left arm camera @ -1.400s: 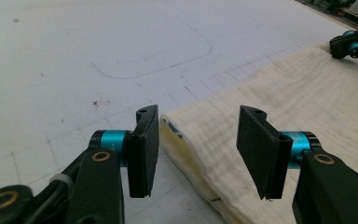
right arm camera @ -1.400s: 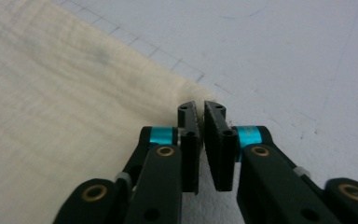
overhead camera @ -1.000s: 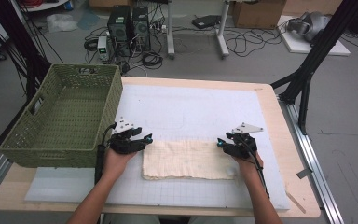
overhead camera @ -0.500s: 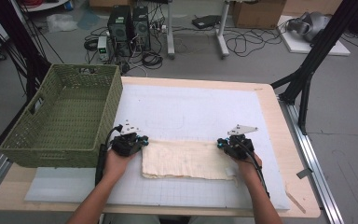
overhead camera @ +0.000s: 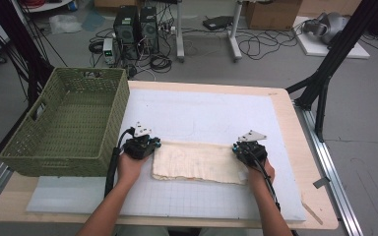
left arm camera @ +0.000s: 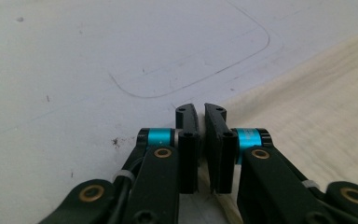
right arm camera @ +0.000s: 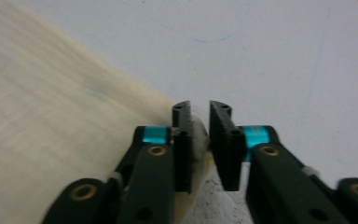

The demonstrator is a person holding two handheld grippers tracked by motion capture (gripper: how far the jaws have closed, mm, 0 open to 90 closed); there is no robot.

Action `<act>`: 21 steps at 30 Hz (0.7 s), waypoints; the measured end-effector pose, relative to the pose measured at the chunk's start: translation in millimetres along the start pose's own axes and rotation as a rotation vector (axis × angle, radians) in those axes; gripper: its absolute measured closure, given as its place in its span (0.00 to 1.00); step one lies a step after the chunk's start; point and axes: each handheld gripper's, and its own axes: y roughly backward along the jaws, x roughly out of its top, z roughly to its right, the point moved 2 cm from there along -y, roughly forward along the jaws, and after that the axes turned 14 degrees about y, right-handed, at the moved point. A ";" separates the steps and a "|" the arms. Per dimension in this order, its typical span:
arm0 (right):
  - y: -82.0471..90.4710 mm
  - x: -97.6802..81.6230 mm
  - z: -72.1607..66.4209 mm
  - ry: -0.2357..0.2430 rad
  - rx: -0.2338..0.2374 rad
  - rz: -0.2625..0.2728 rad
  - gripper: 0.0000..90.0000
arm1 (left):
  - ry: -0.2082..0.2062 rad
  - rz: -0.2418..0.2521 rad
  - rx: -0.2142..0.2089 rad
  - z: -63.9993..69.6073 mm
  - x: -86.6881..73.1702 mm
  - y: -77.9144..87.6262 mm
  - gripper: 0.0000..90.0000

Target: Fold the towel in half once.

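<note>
A cream cloth (overhead camera: 197, 162) lies flat near the middle of the white mat (overhead camera: 211, 115), right of a green basket (overhead camera: 66, 125). The left gripper (left arm camera: 200, 116) pinches the cloth's far-left corner, jaws nearly together; the right gripper (right arm camera: 200, 114) grips the far-right corner, jaws narrow. Holding both far corners probably prepares a fold or lift.

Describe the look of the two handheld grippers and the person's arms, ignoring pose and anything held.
Both grippers are black. The left gripper and right gripper each have two flat black jaws with small screw holes, cyan bands beside the jaws, and brass-coloured pivot pins on the linkage arms. From above, each carries a grey three-cornered plate on top and trails a black cable along the forearm. The forearms are bare, with no sleeves visible.
</note>
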 end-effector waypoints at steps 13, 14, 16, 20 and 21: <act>43.1 -19.1 23.4 -0.095 0.020 0.171 0.38 | 0.106 0.142 -0.182 1.4 3.9 41.9 0.38; 47.5 -21.9 23.5 -0.103 0.041 0.185 0.35 | 0.114 0.154 -0.188 2.3 3.3 43.6 0.35; 52.8 -26.0 23.4 -0.109 0.070 0.206 0.30 | 0.118 0.164 -0.194 4.2 2.2 46.7 0.25; 60.0 -32.2 19.4 -0.103 0.102 0.206 0.16 | 0.113 0.200 -0.234 4.9 -3.2 54.5 0.22; 61.8 -33.2 18.1 -0.099 0.106 0.210 0.12 | 0.114 0.205 -0.240 4.6 -4.3 55.7 0.22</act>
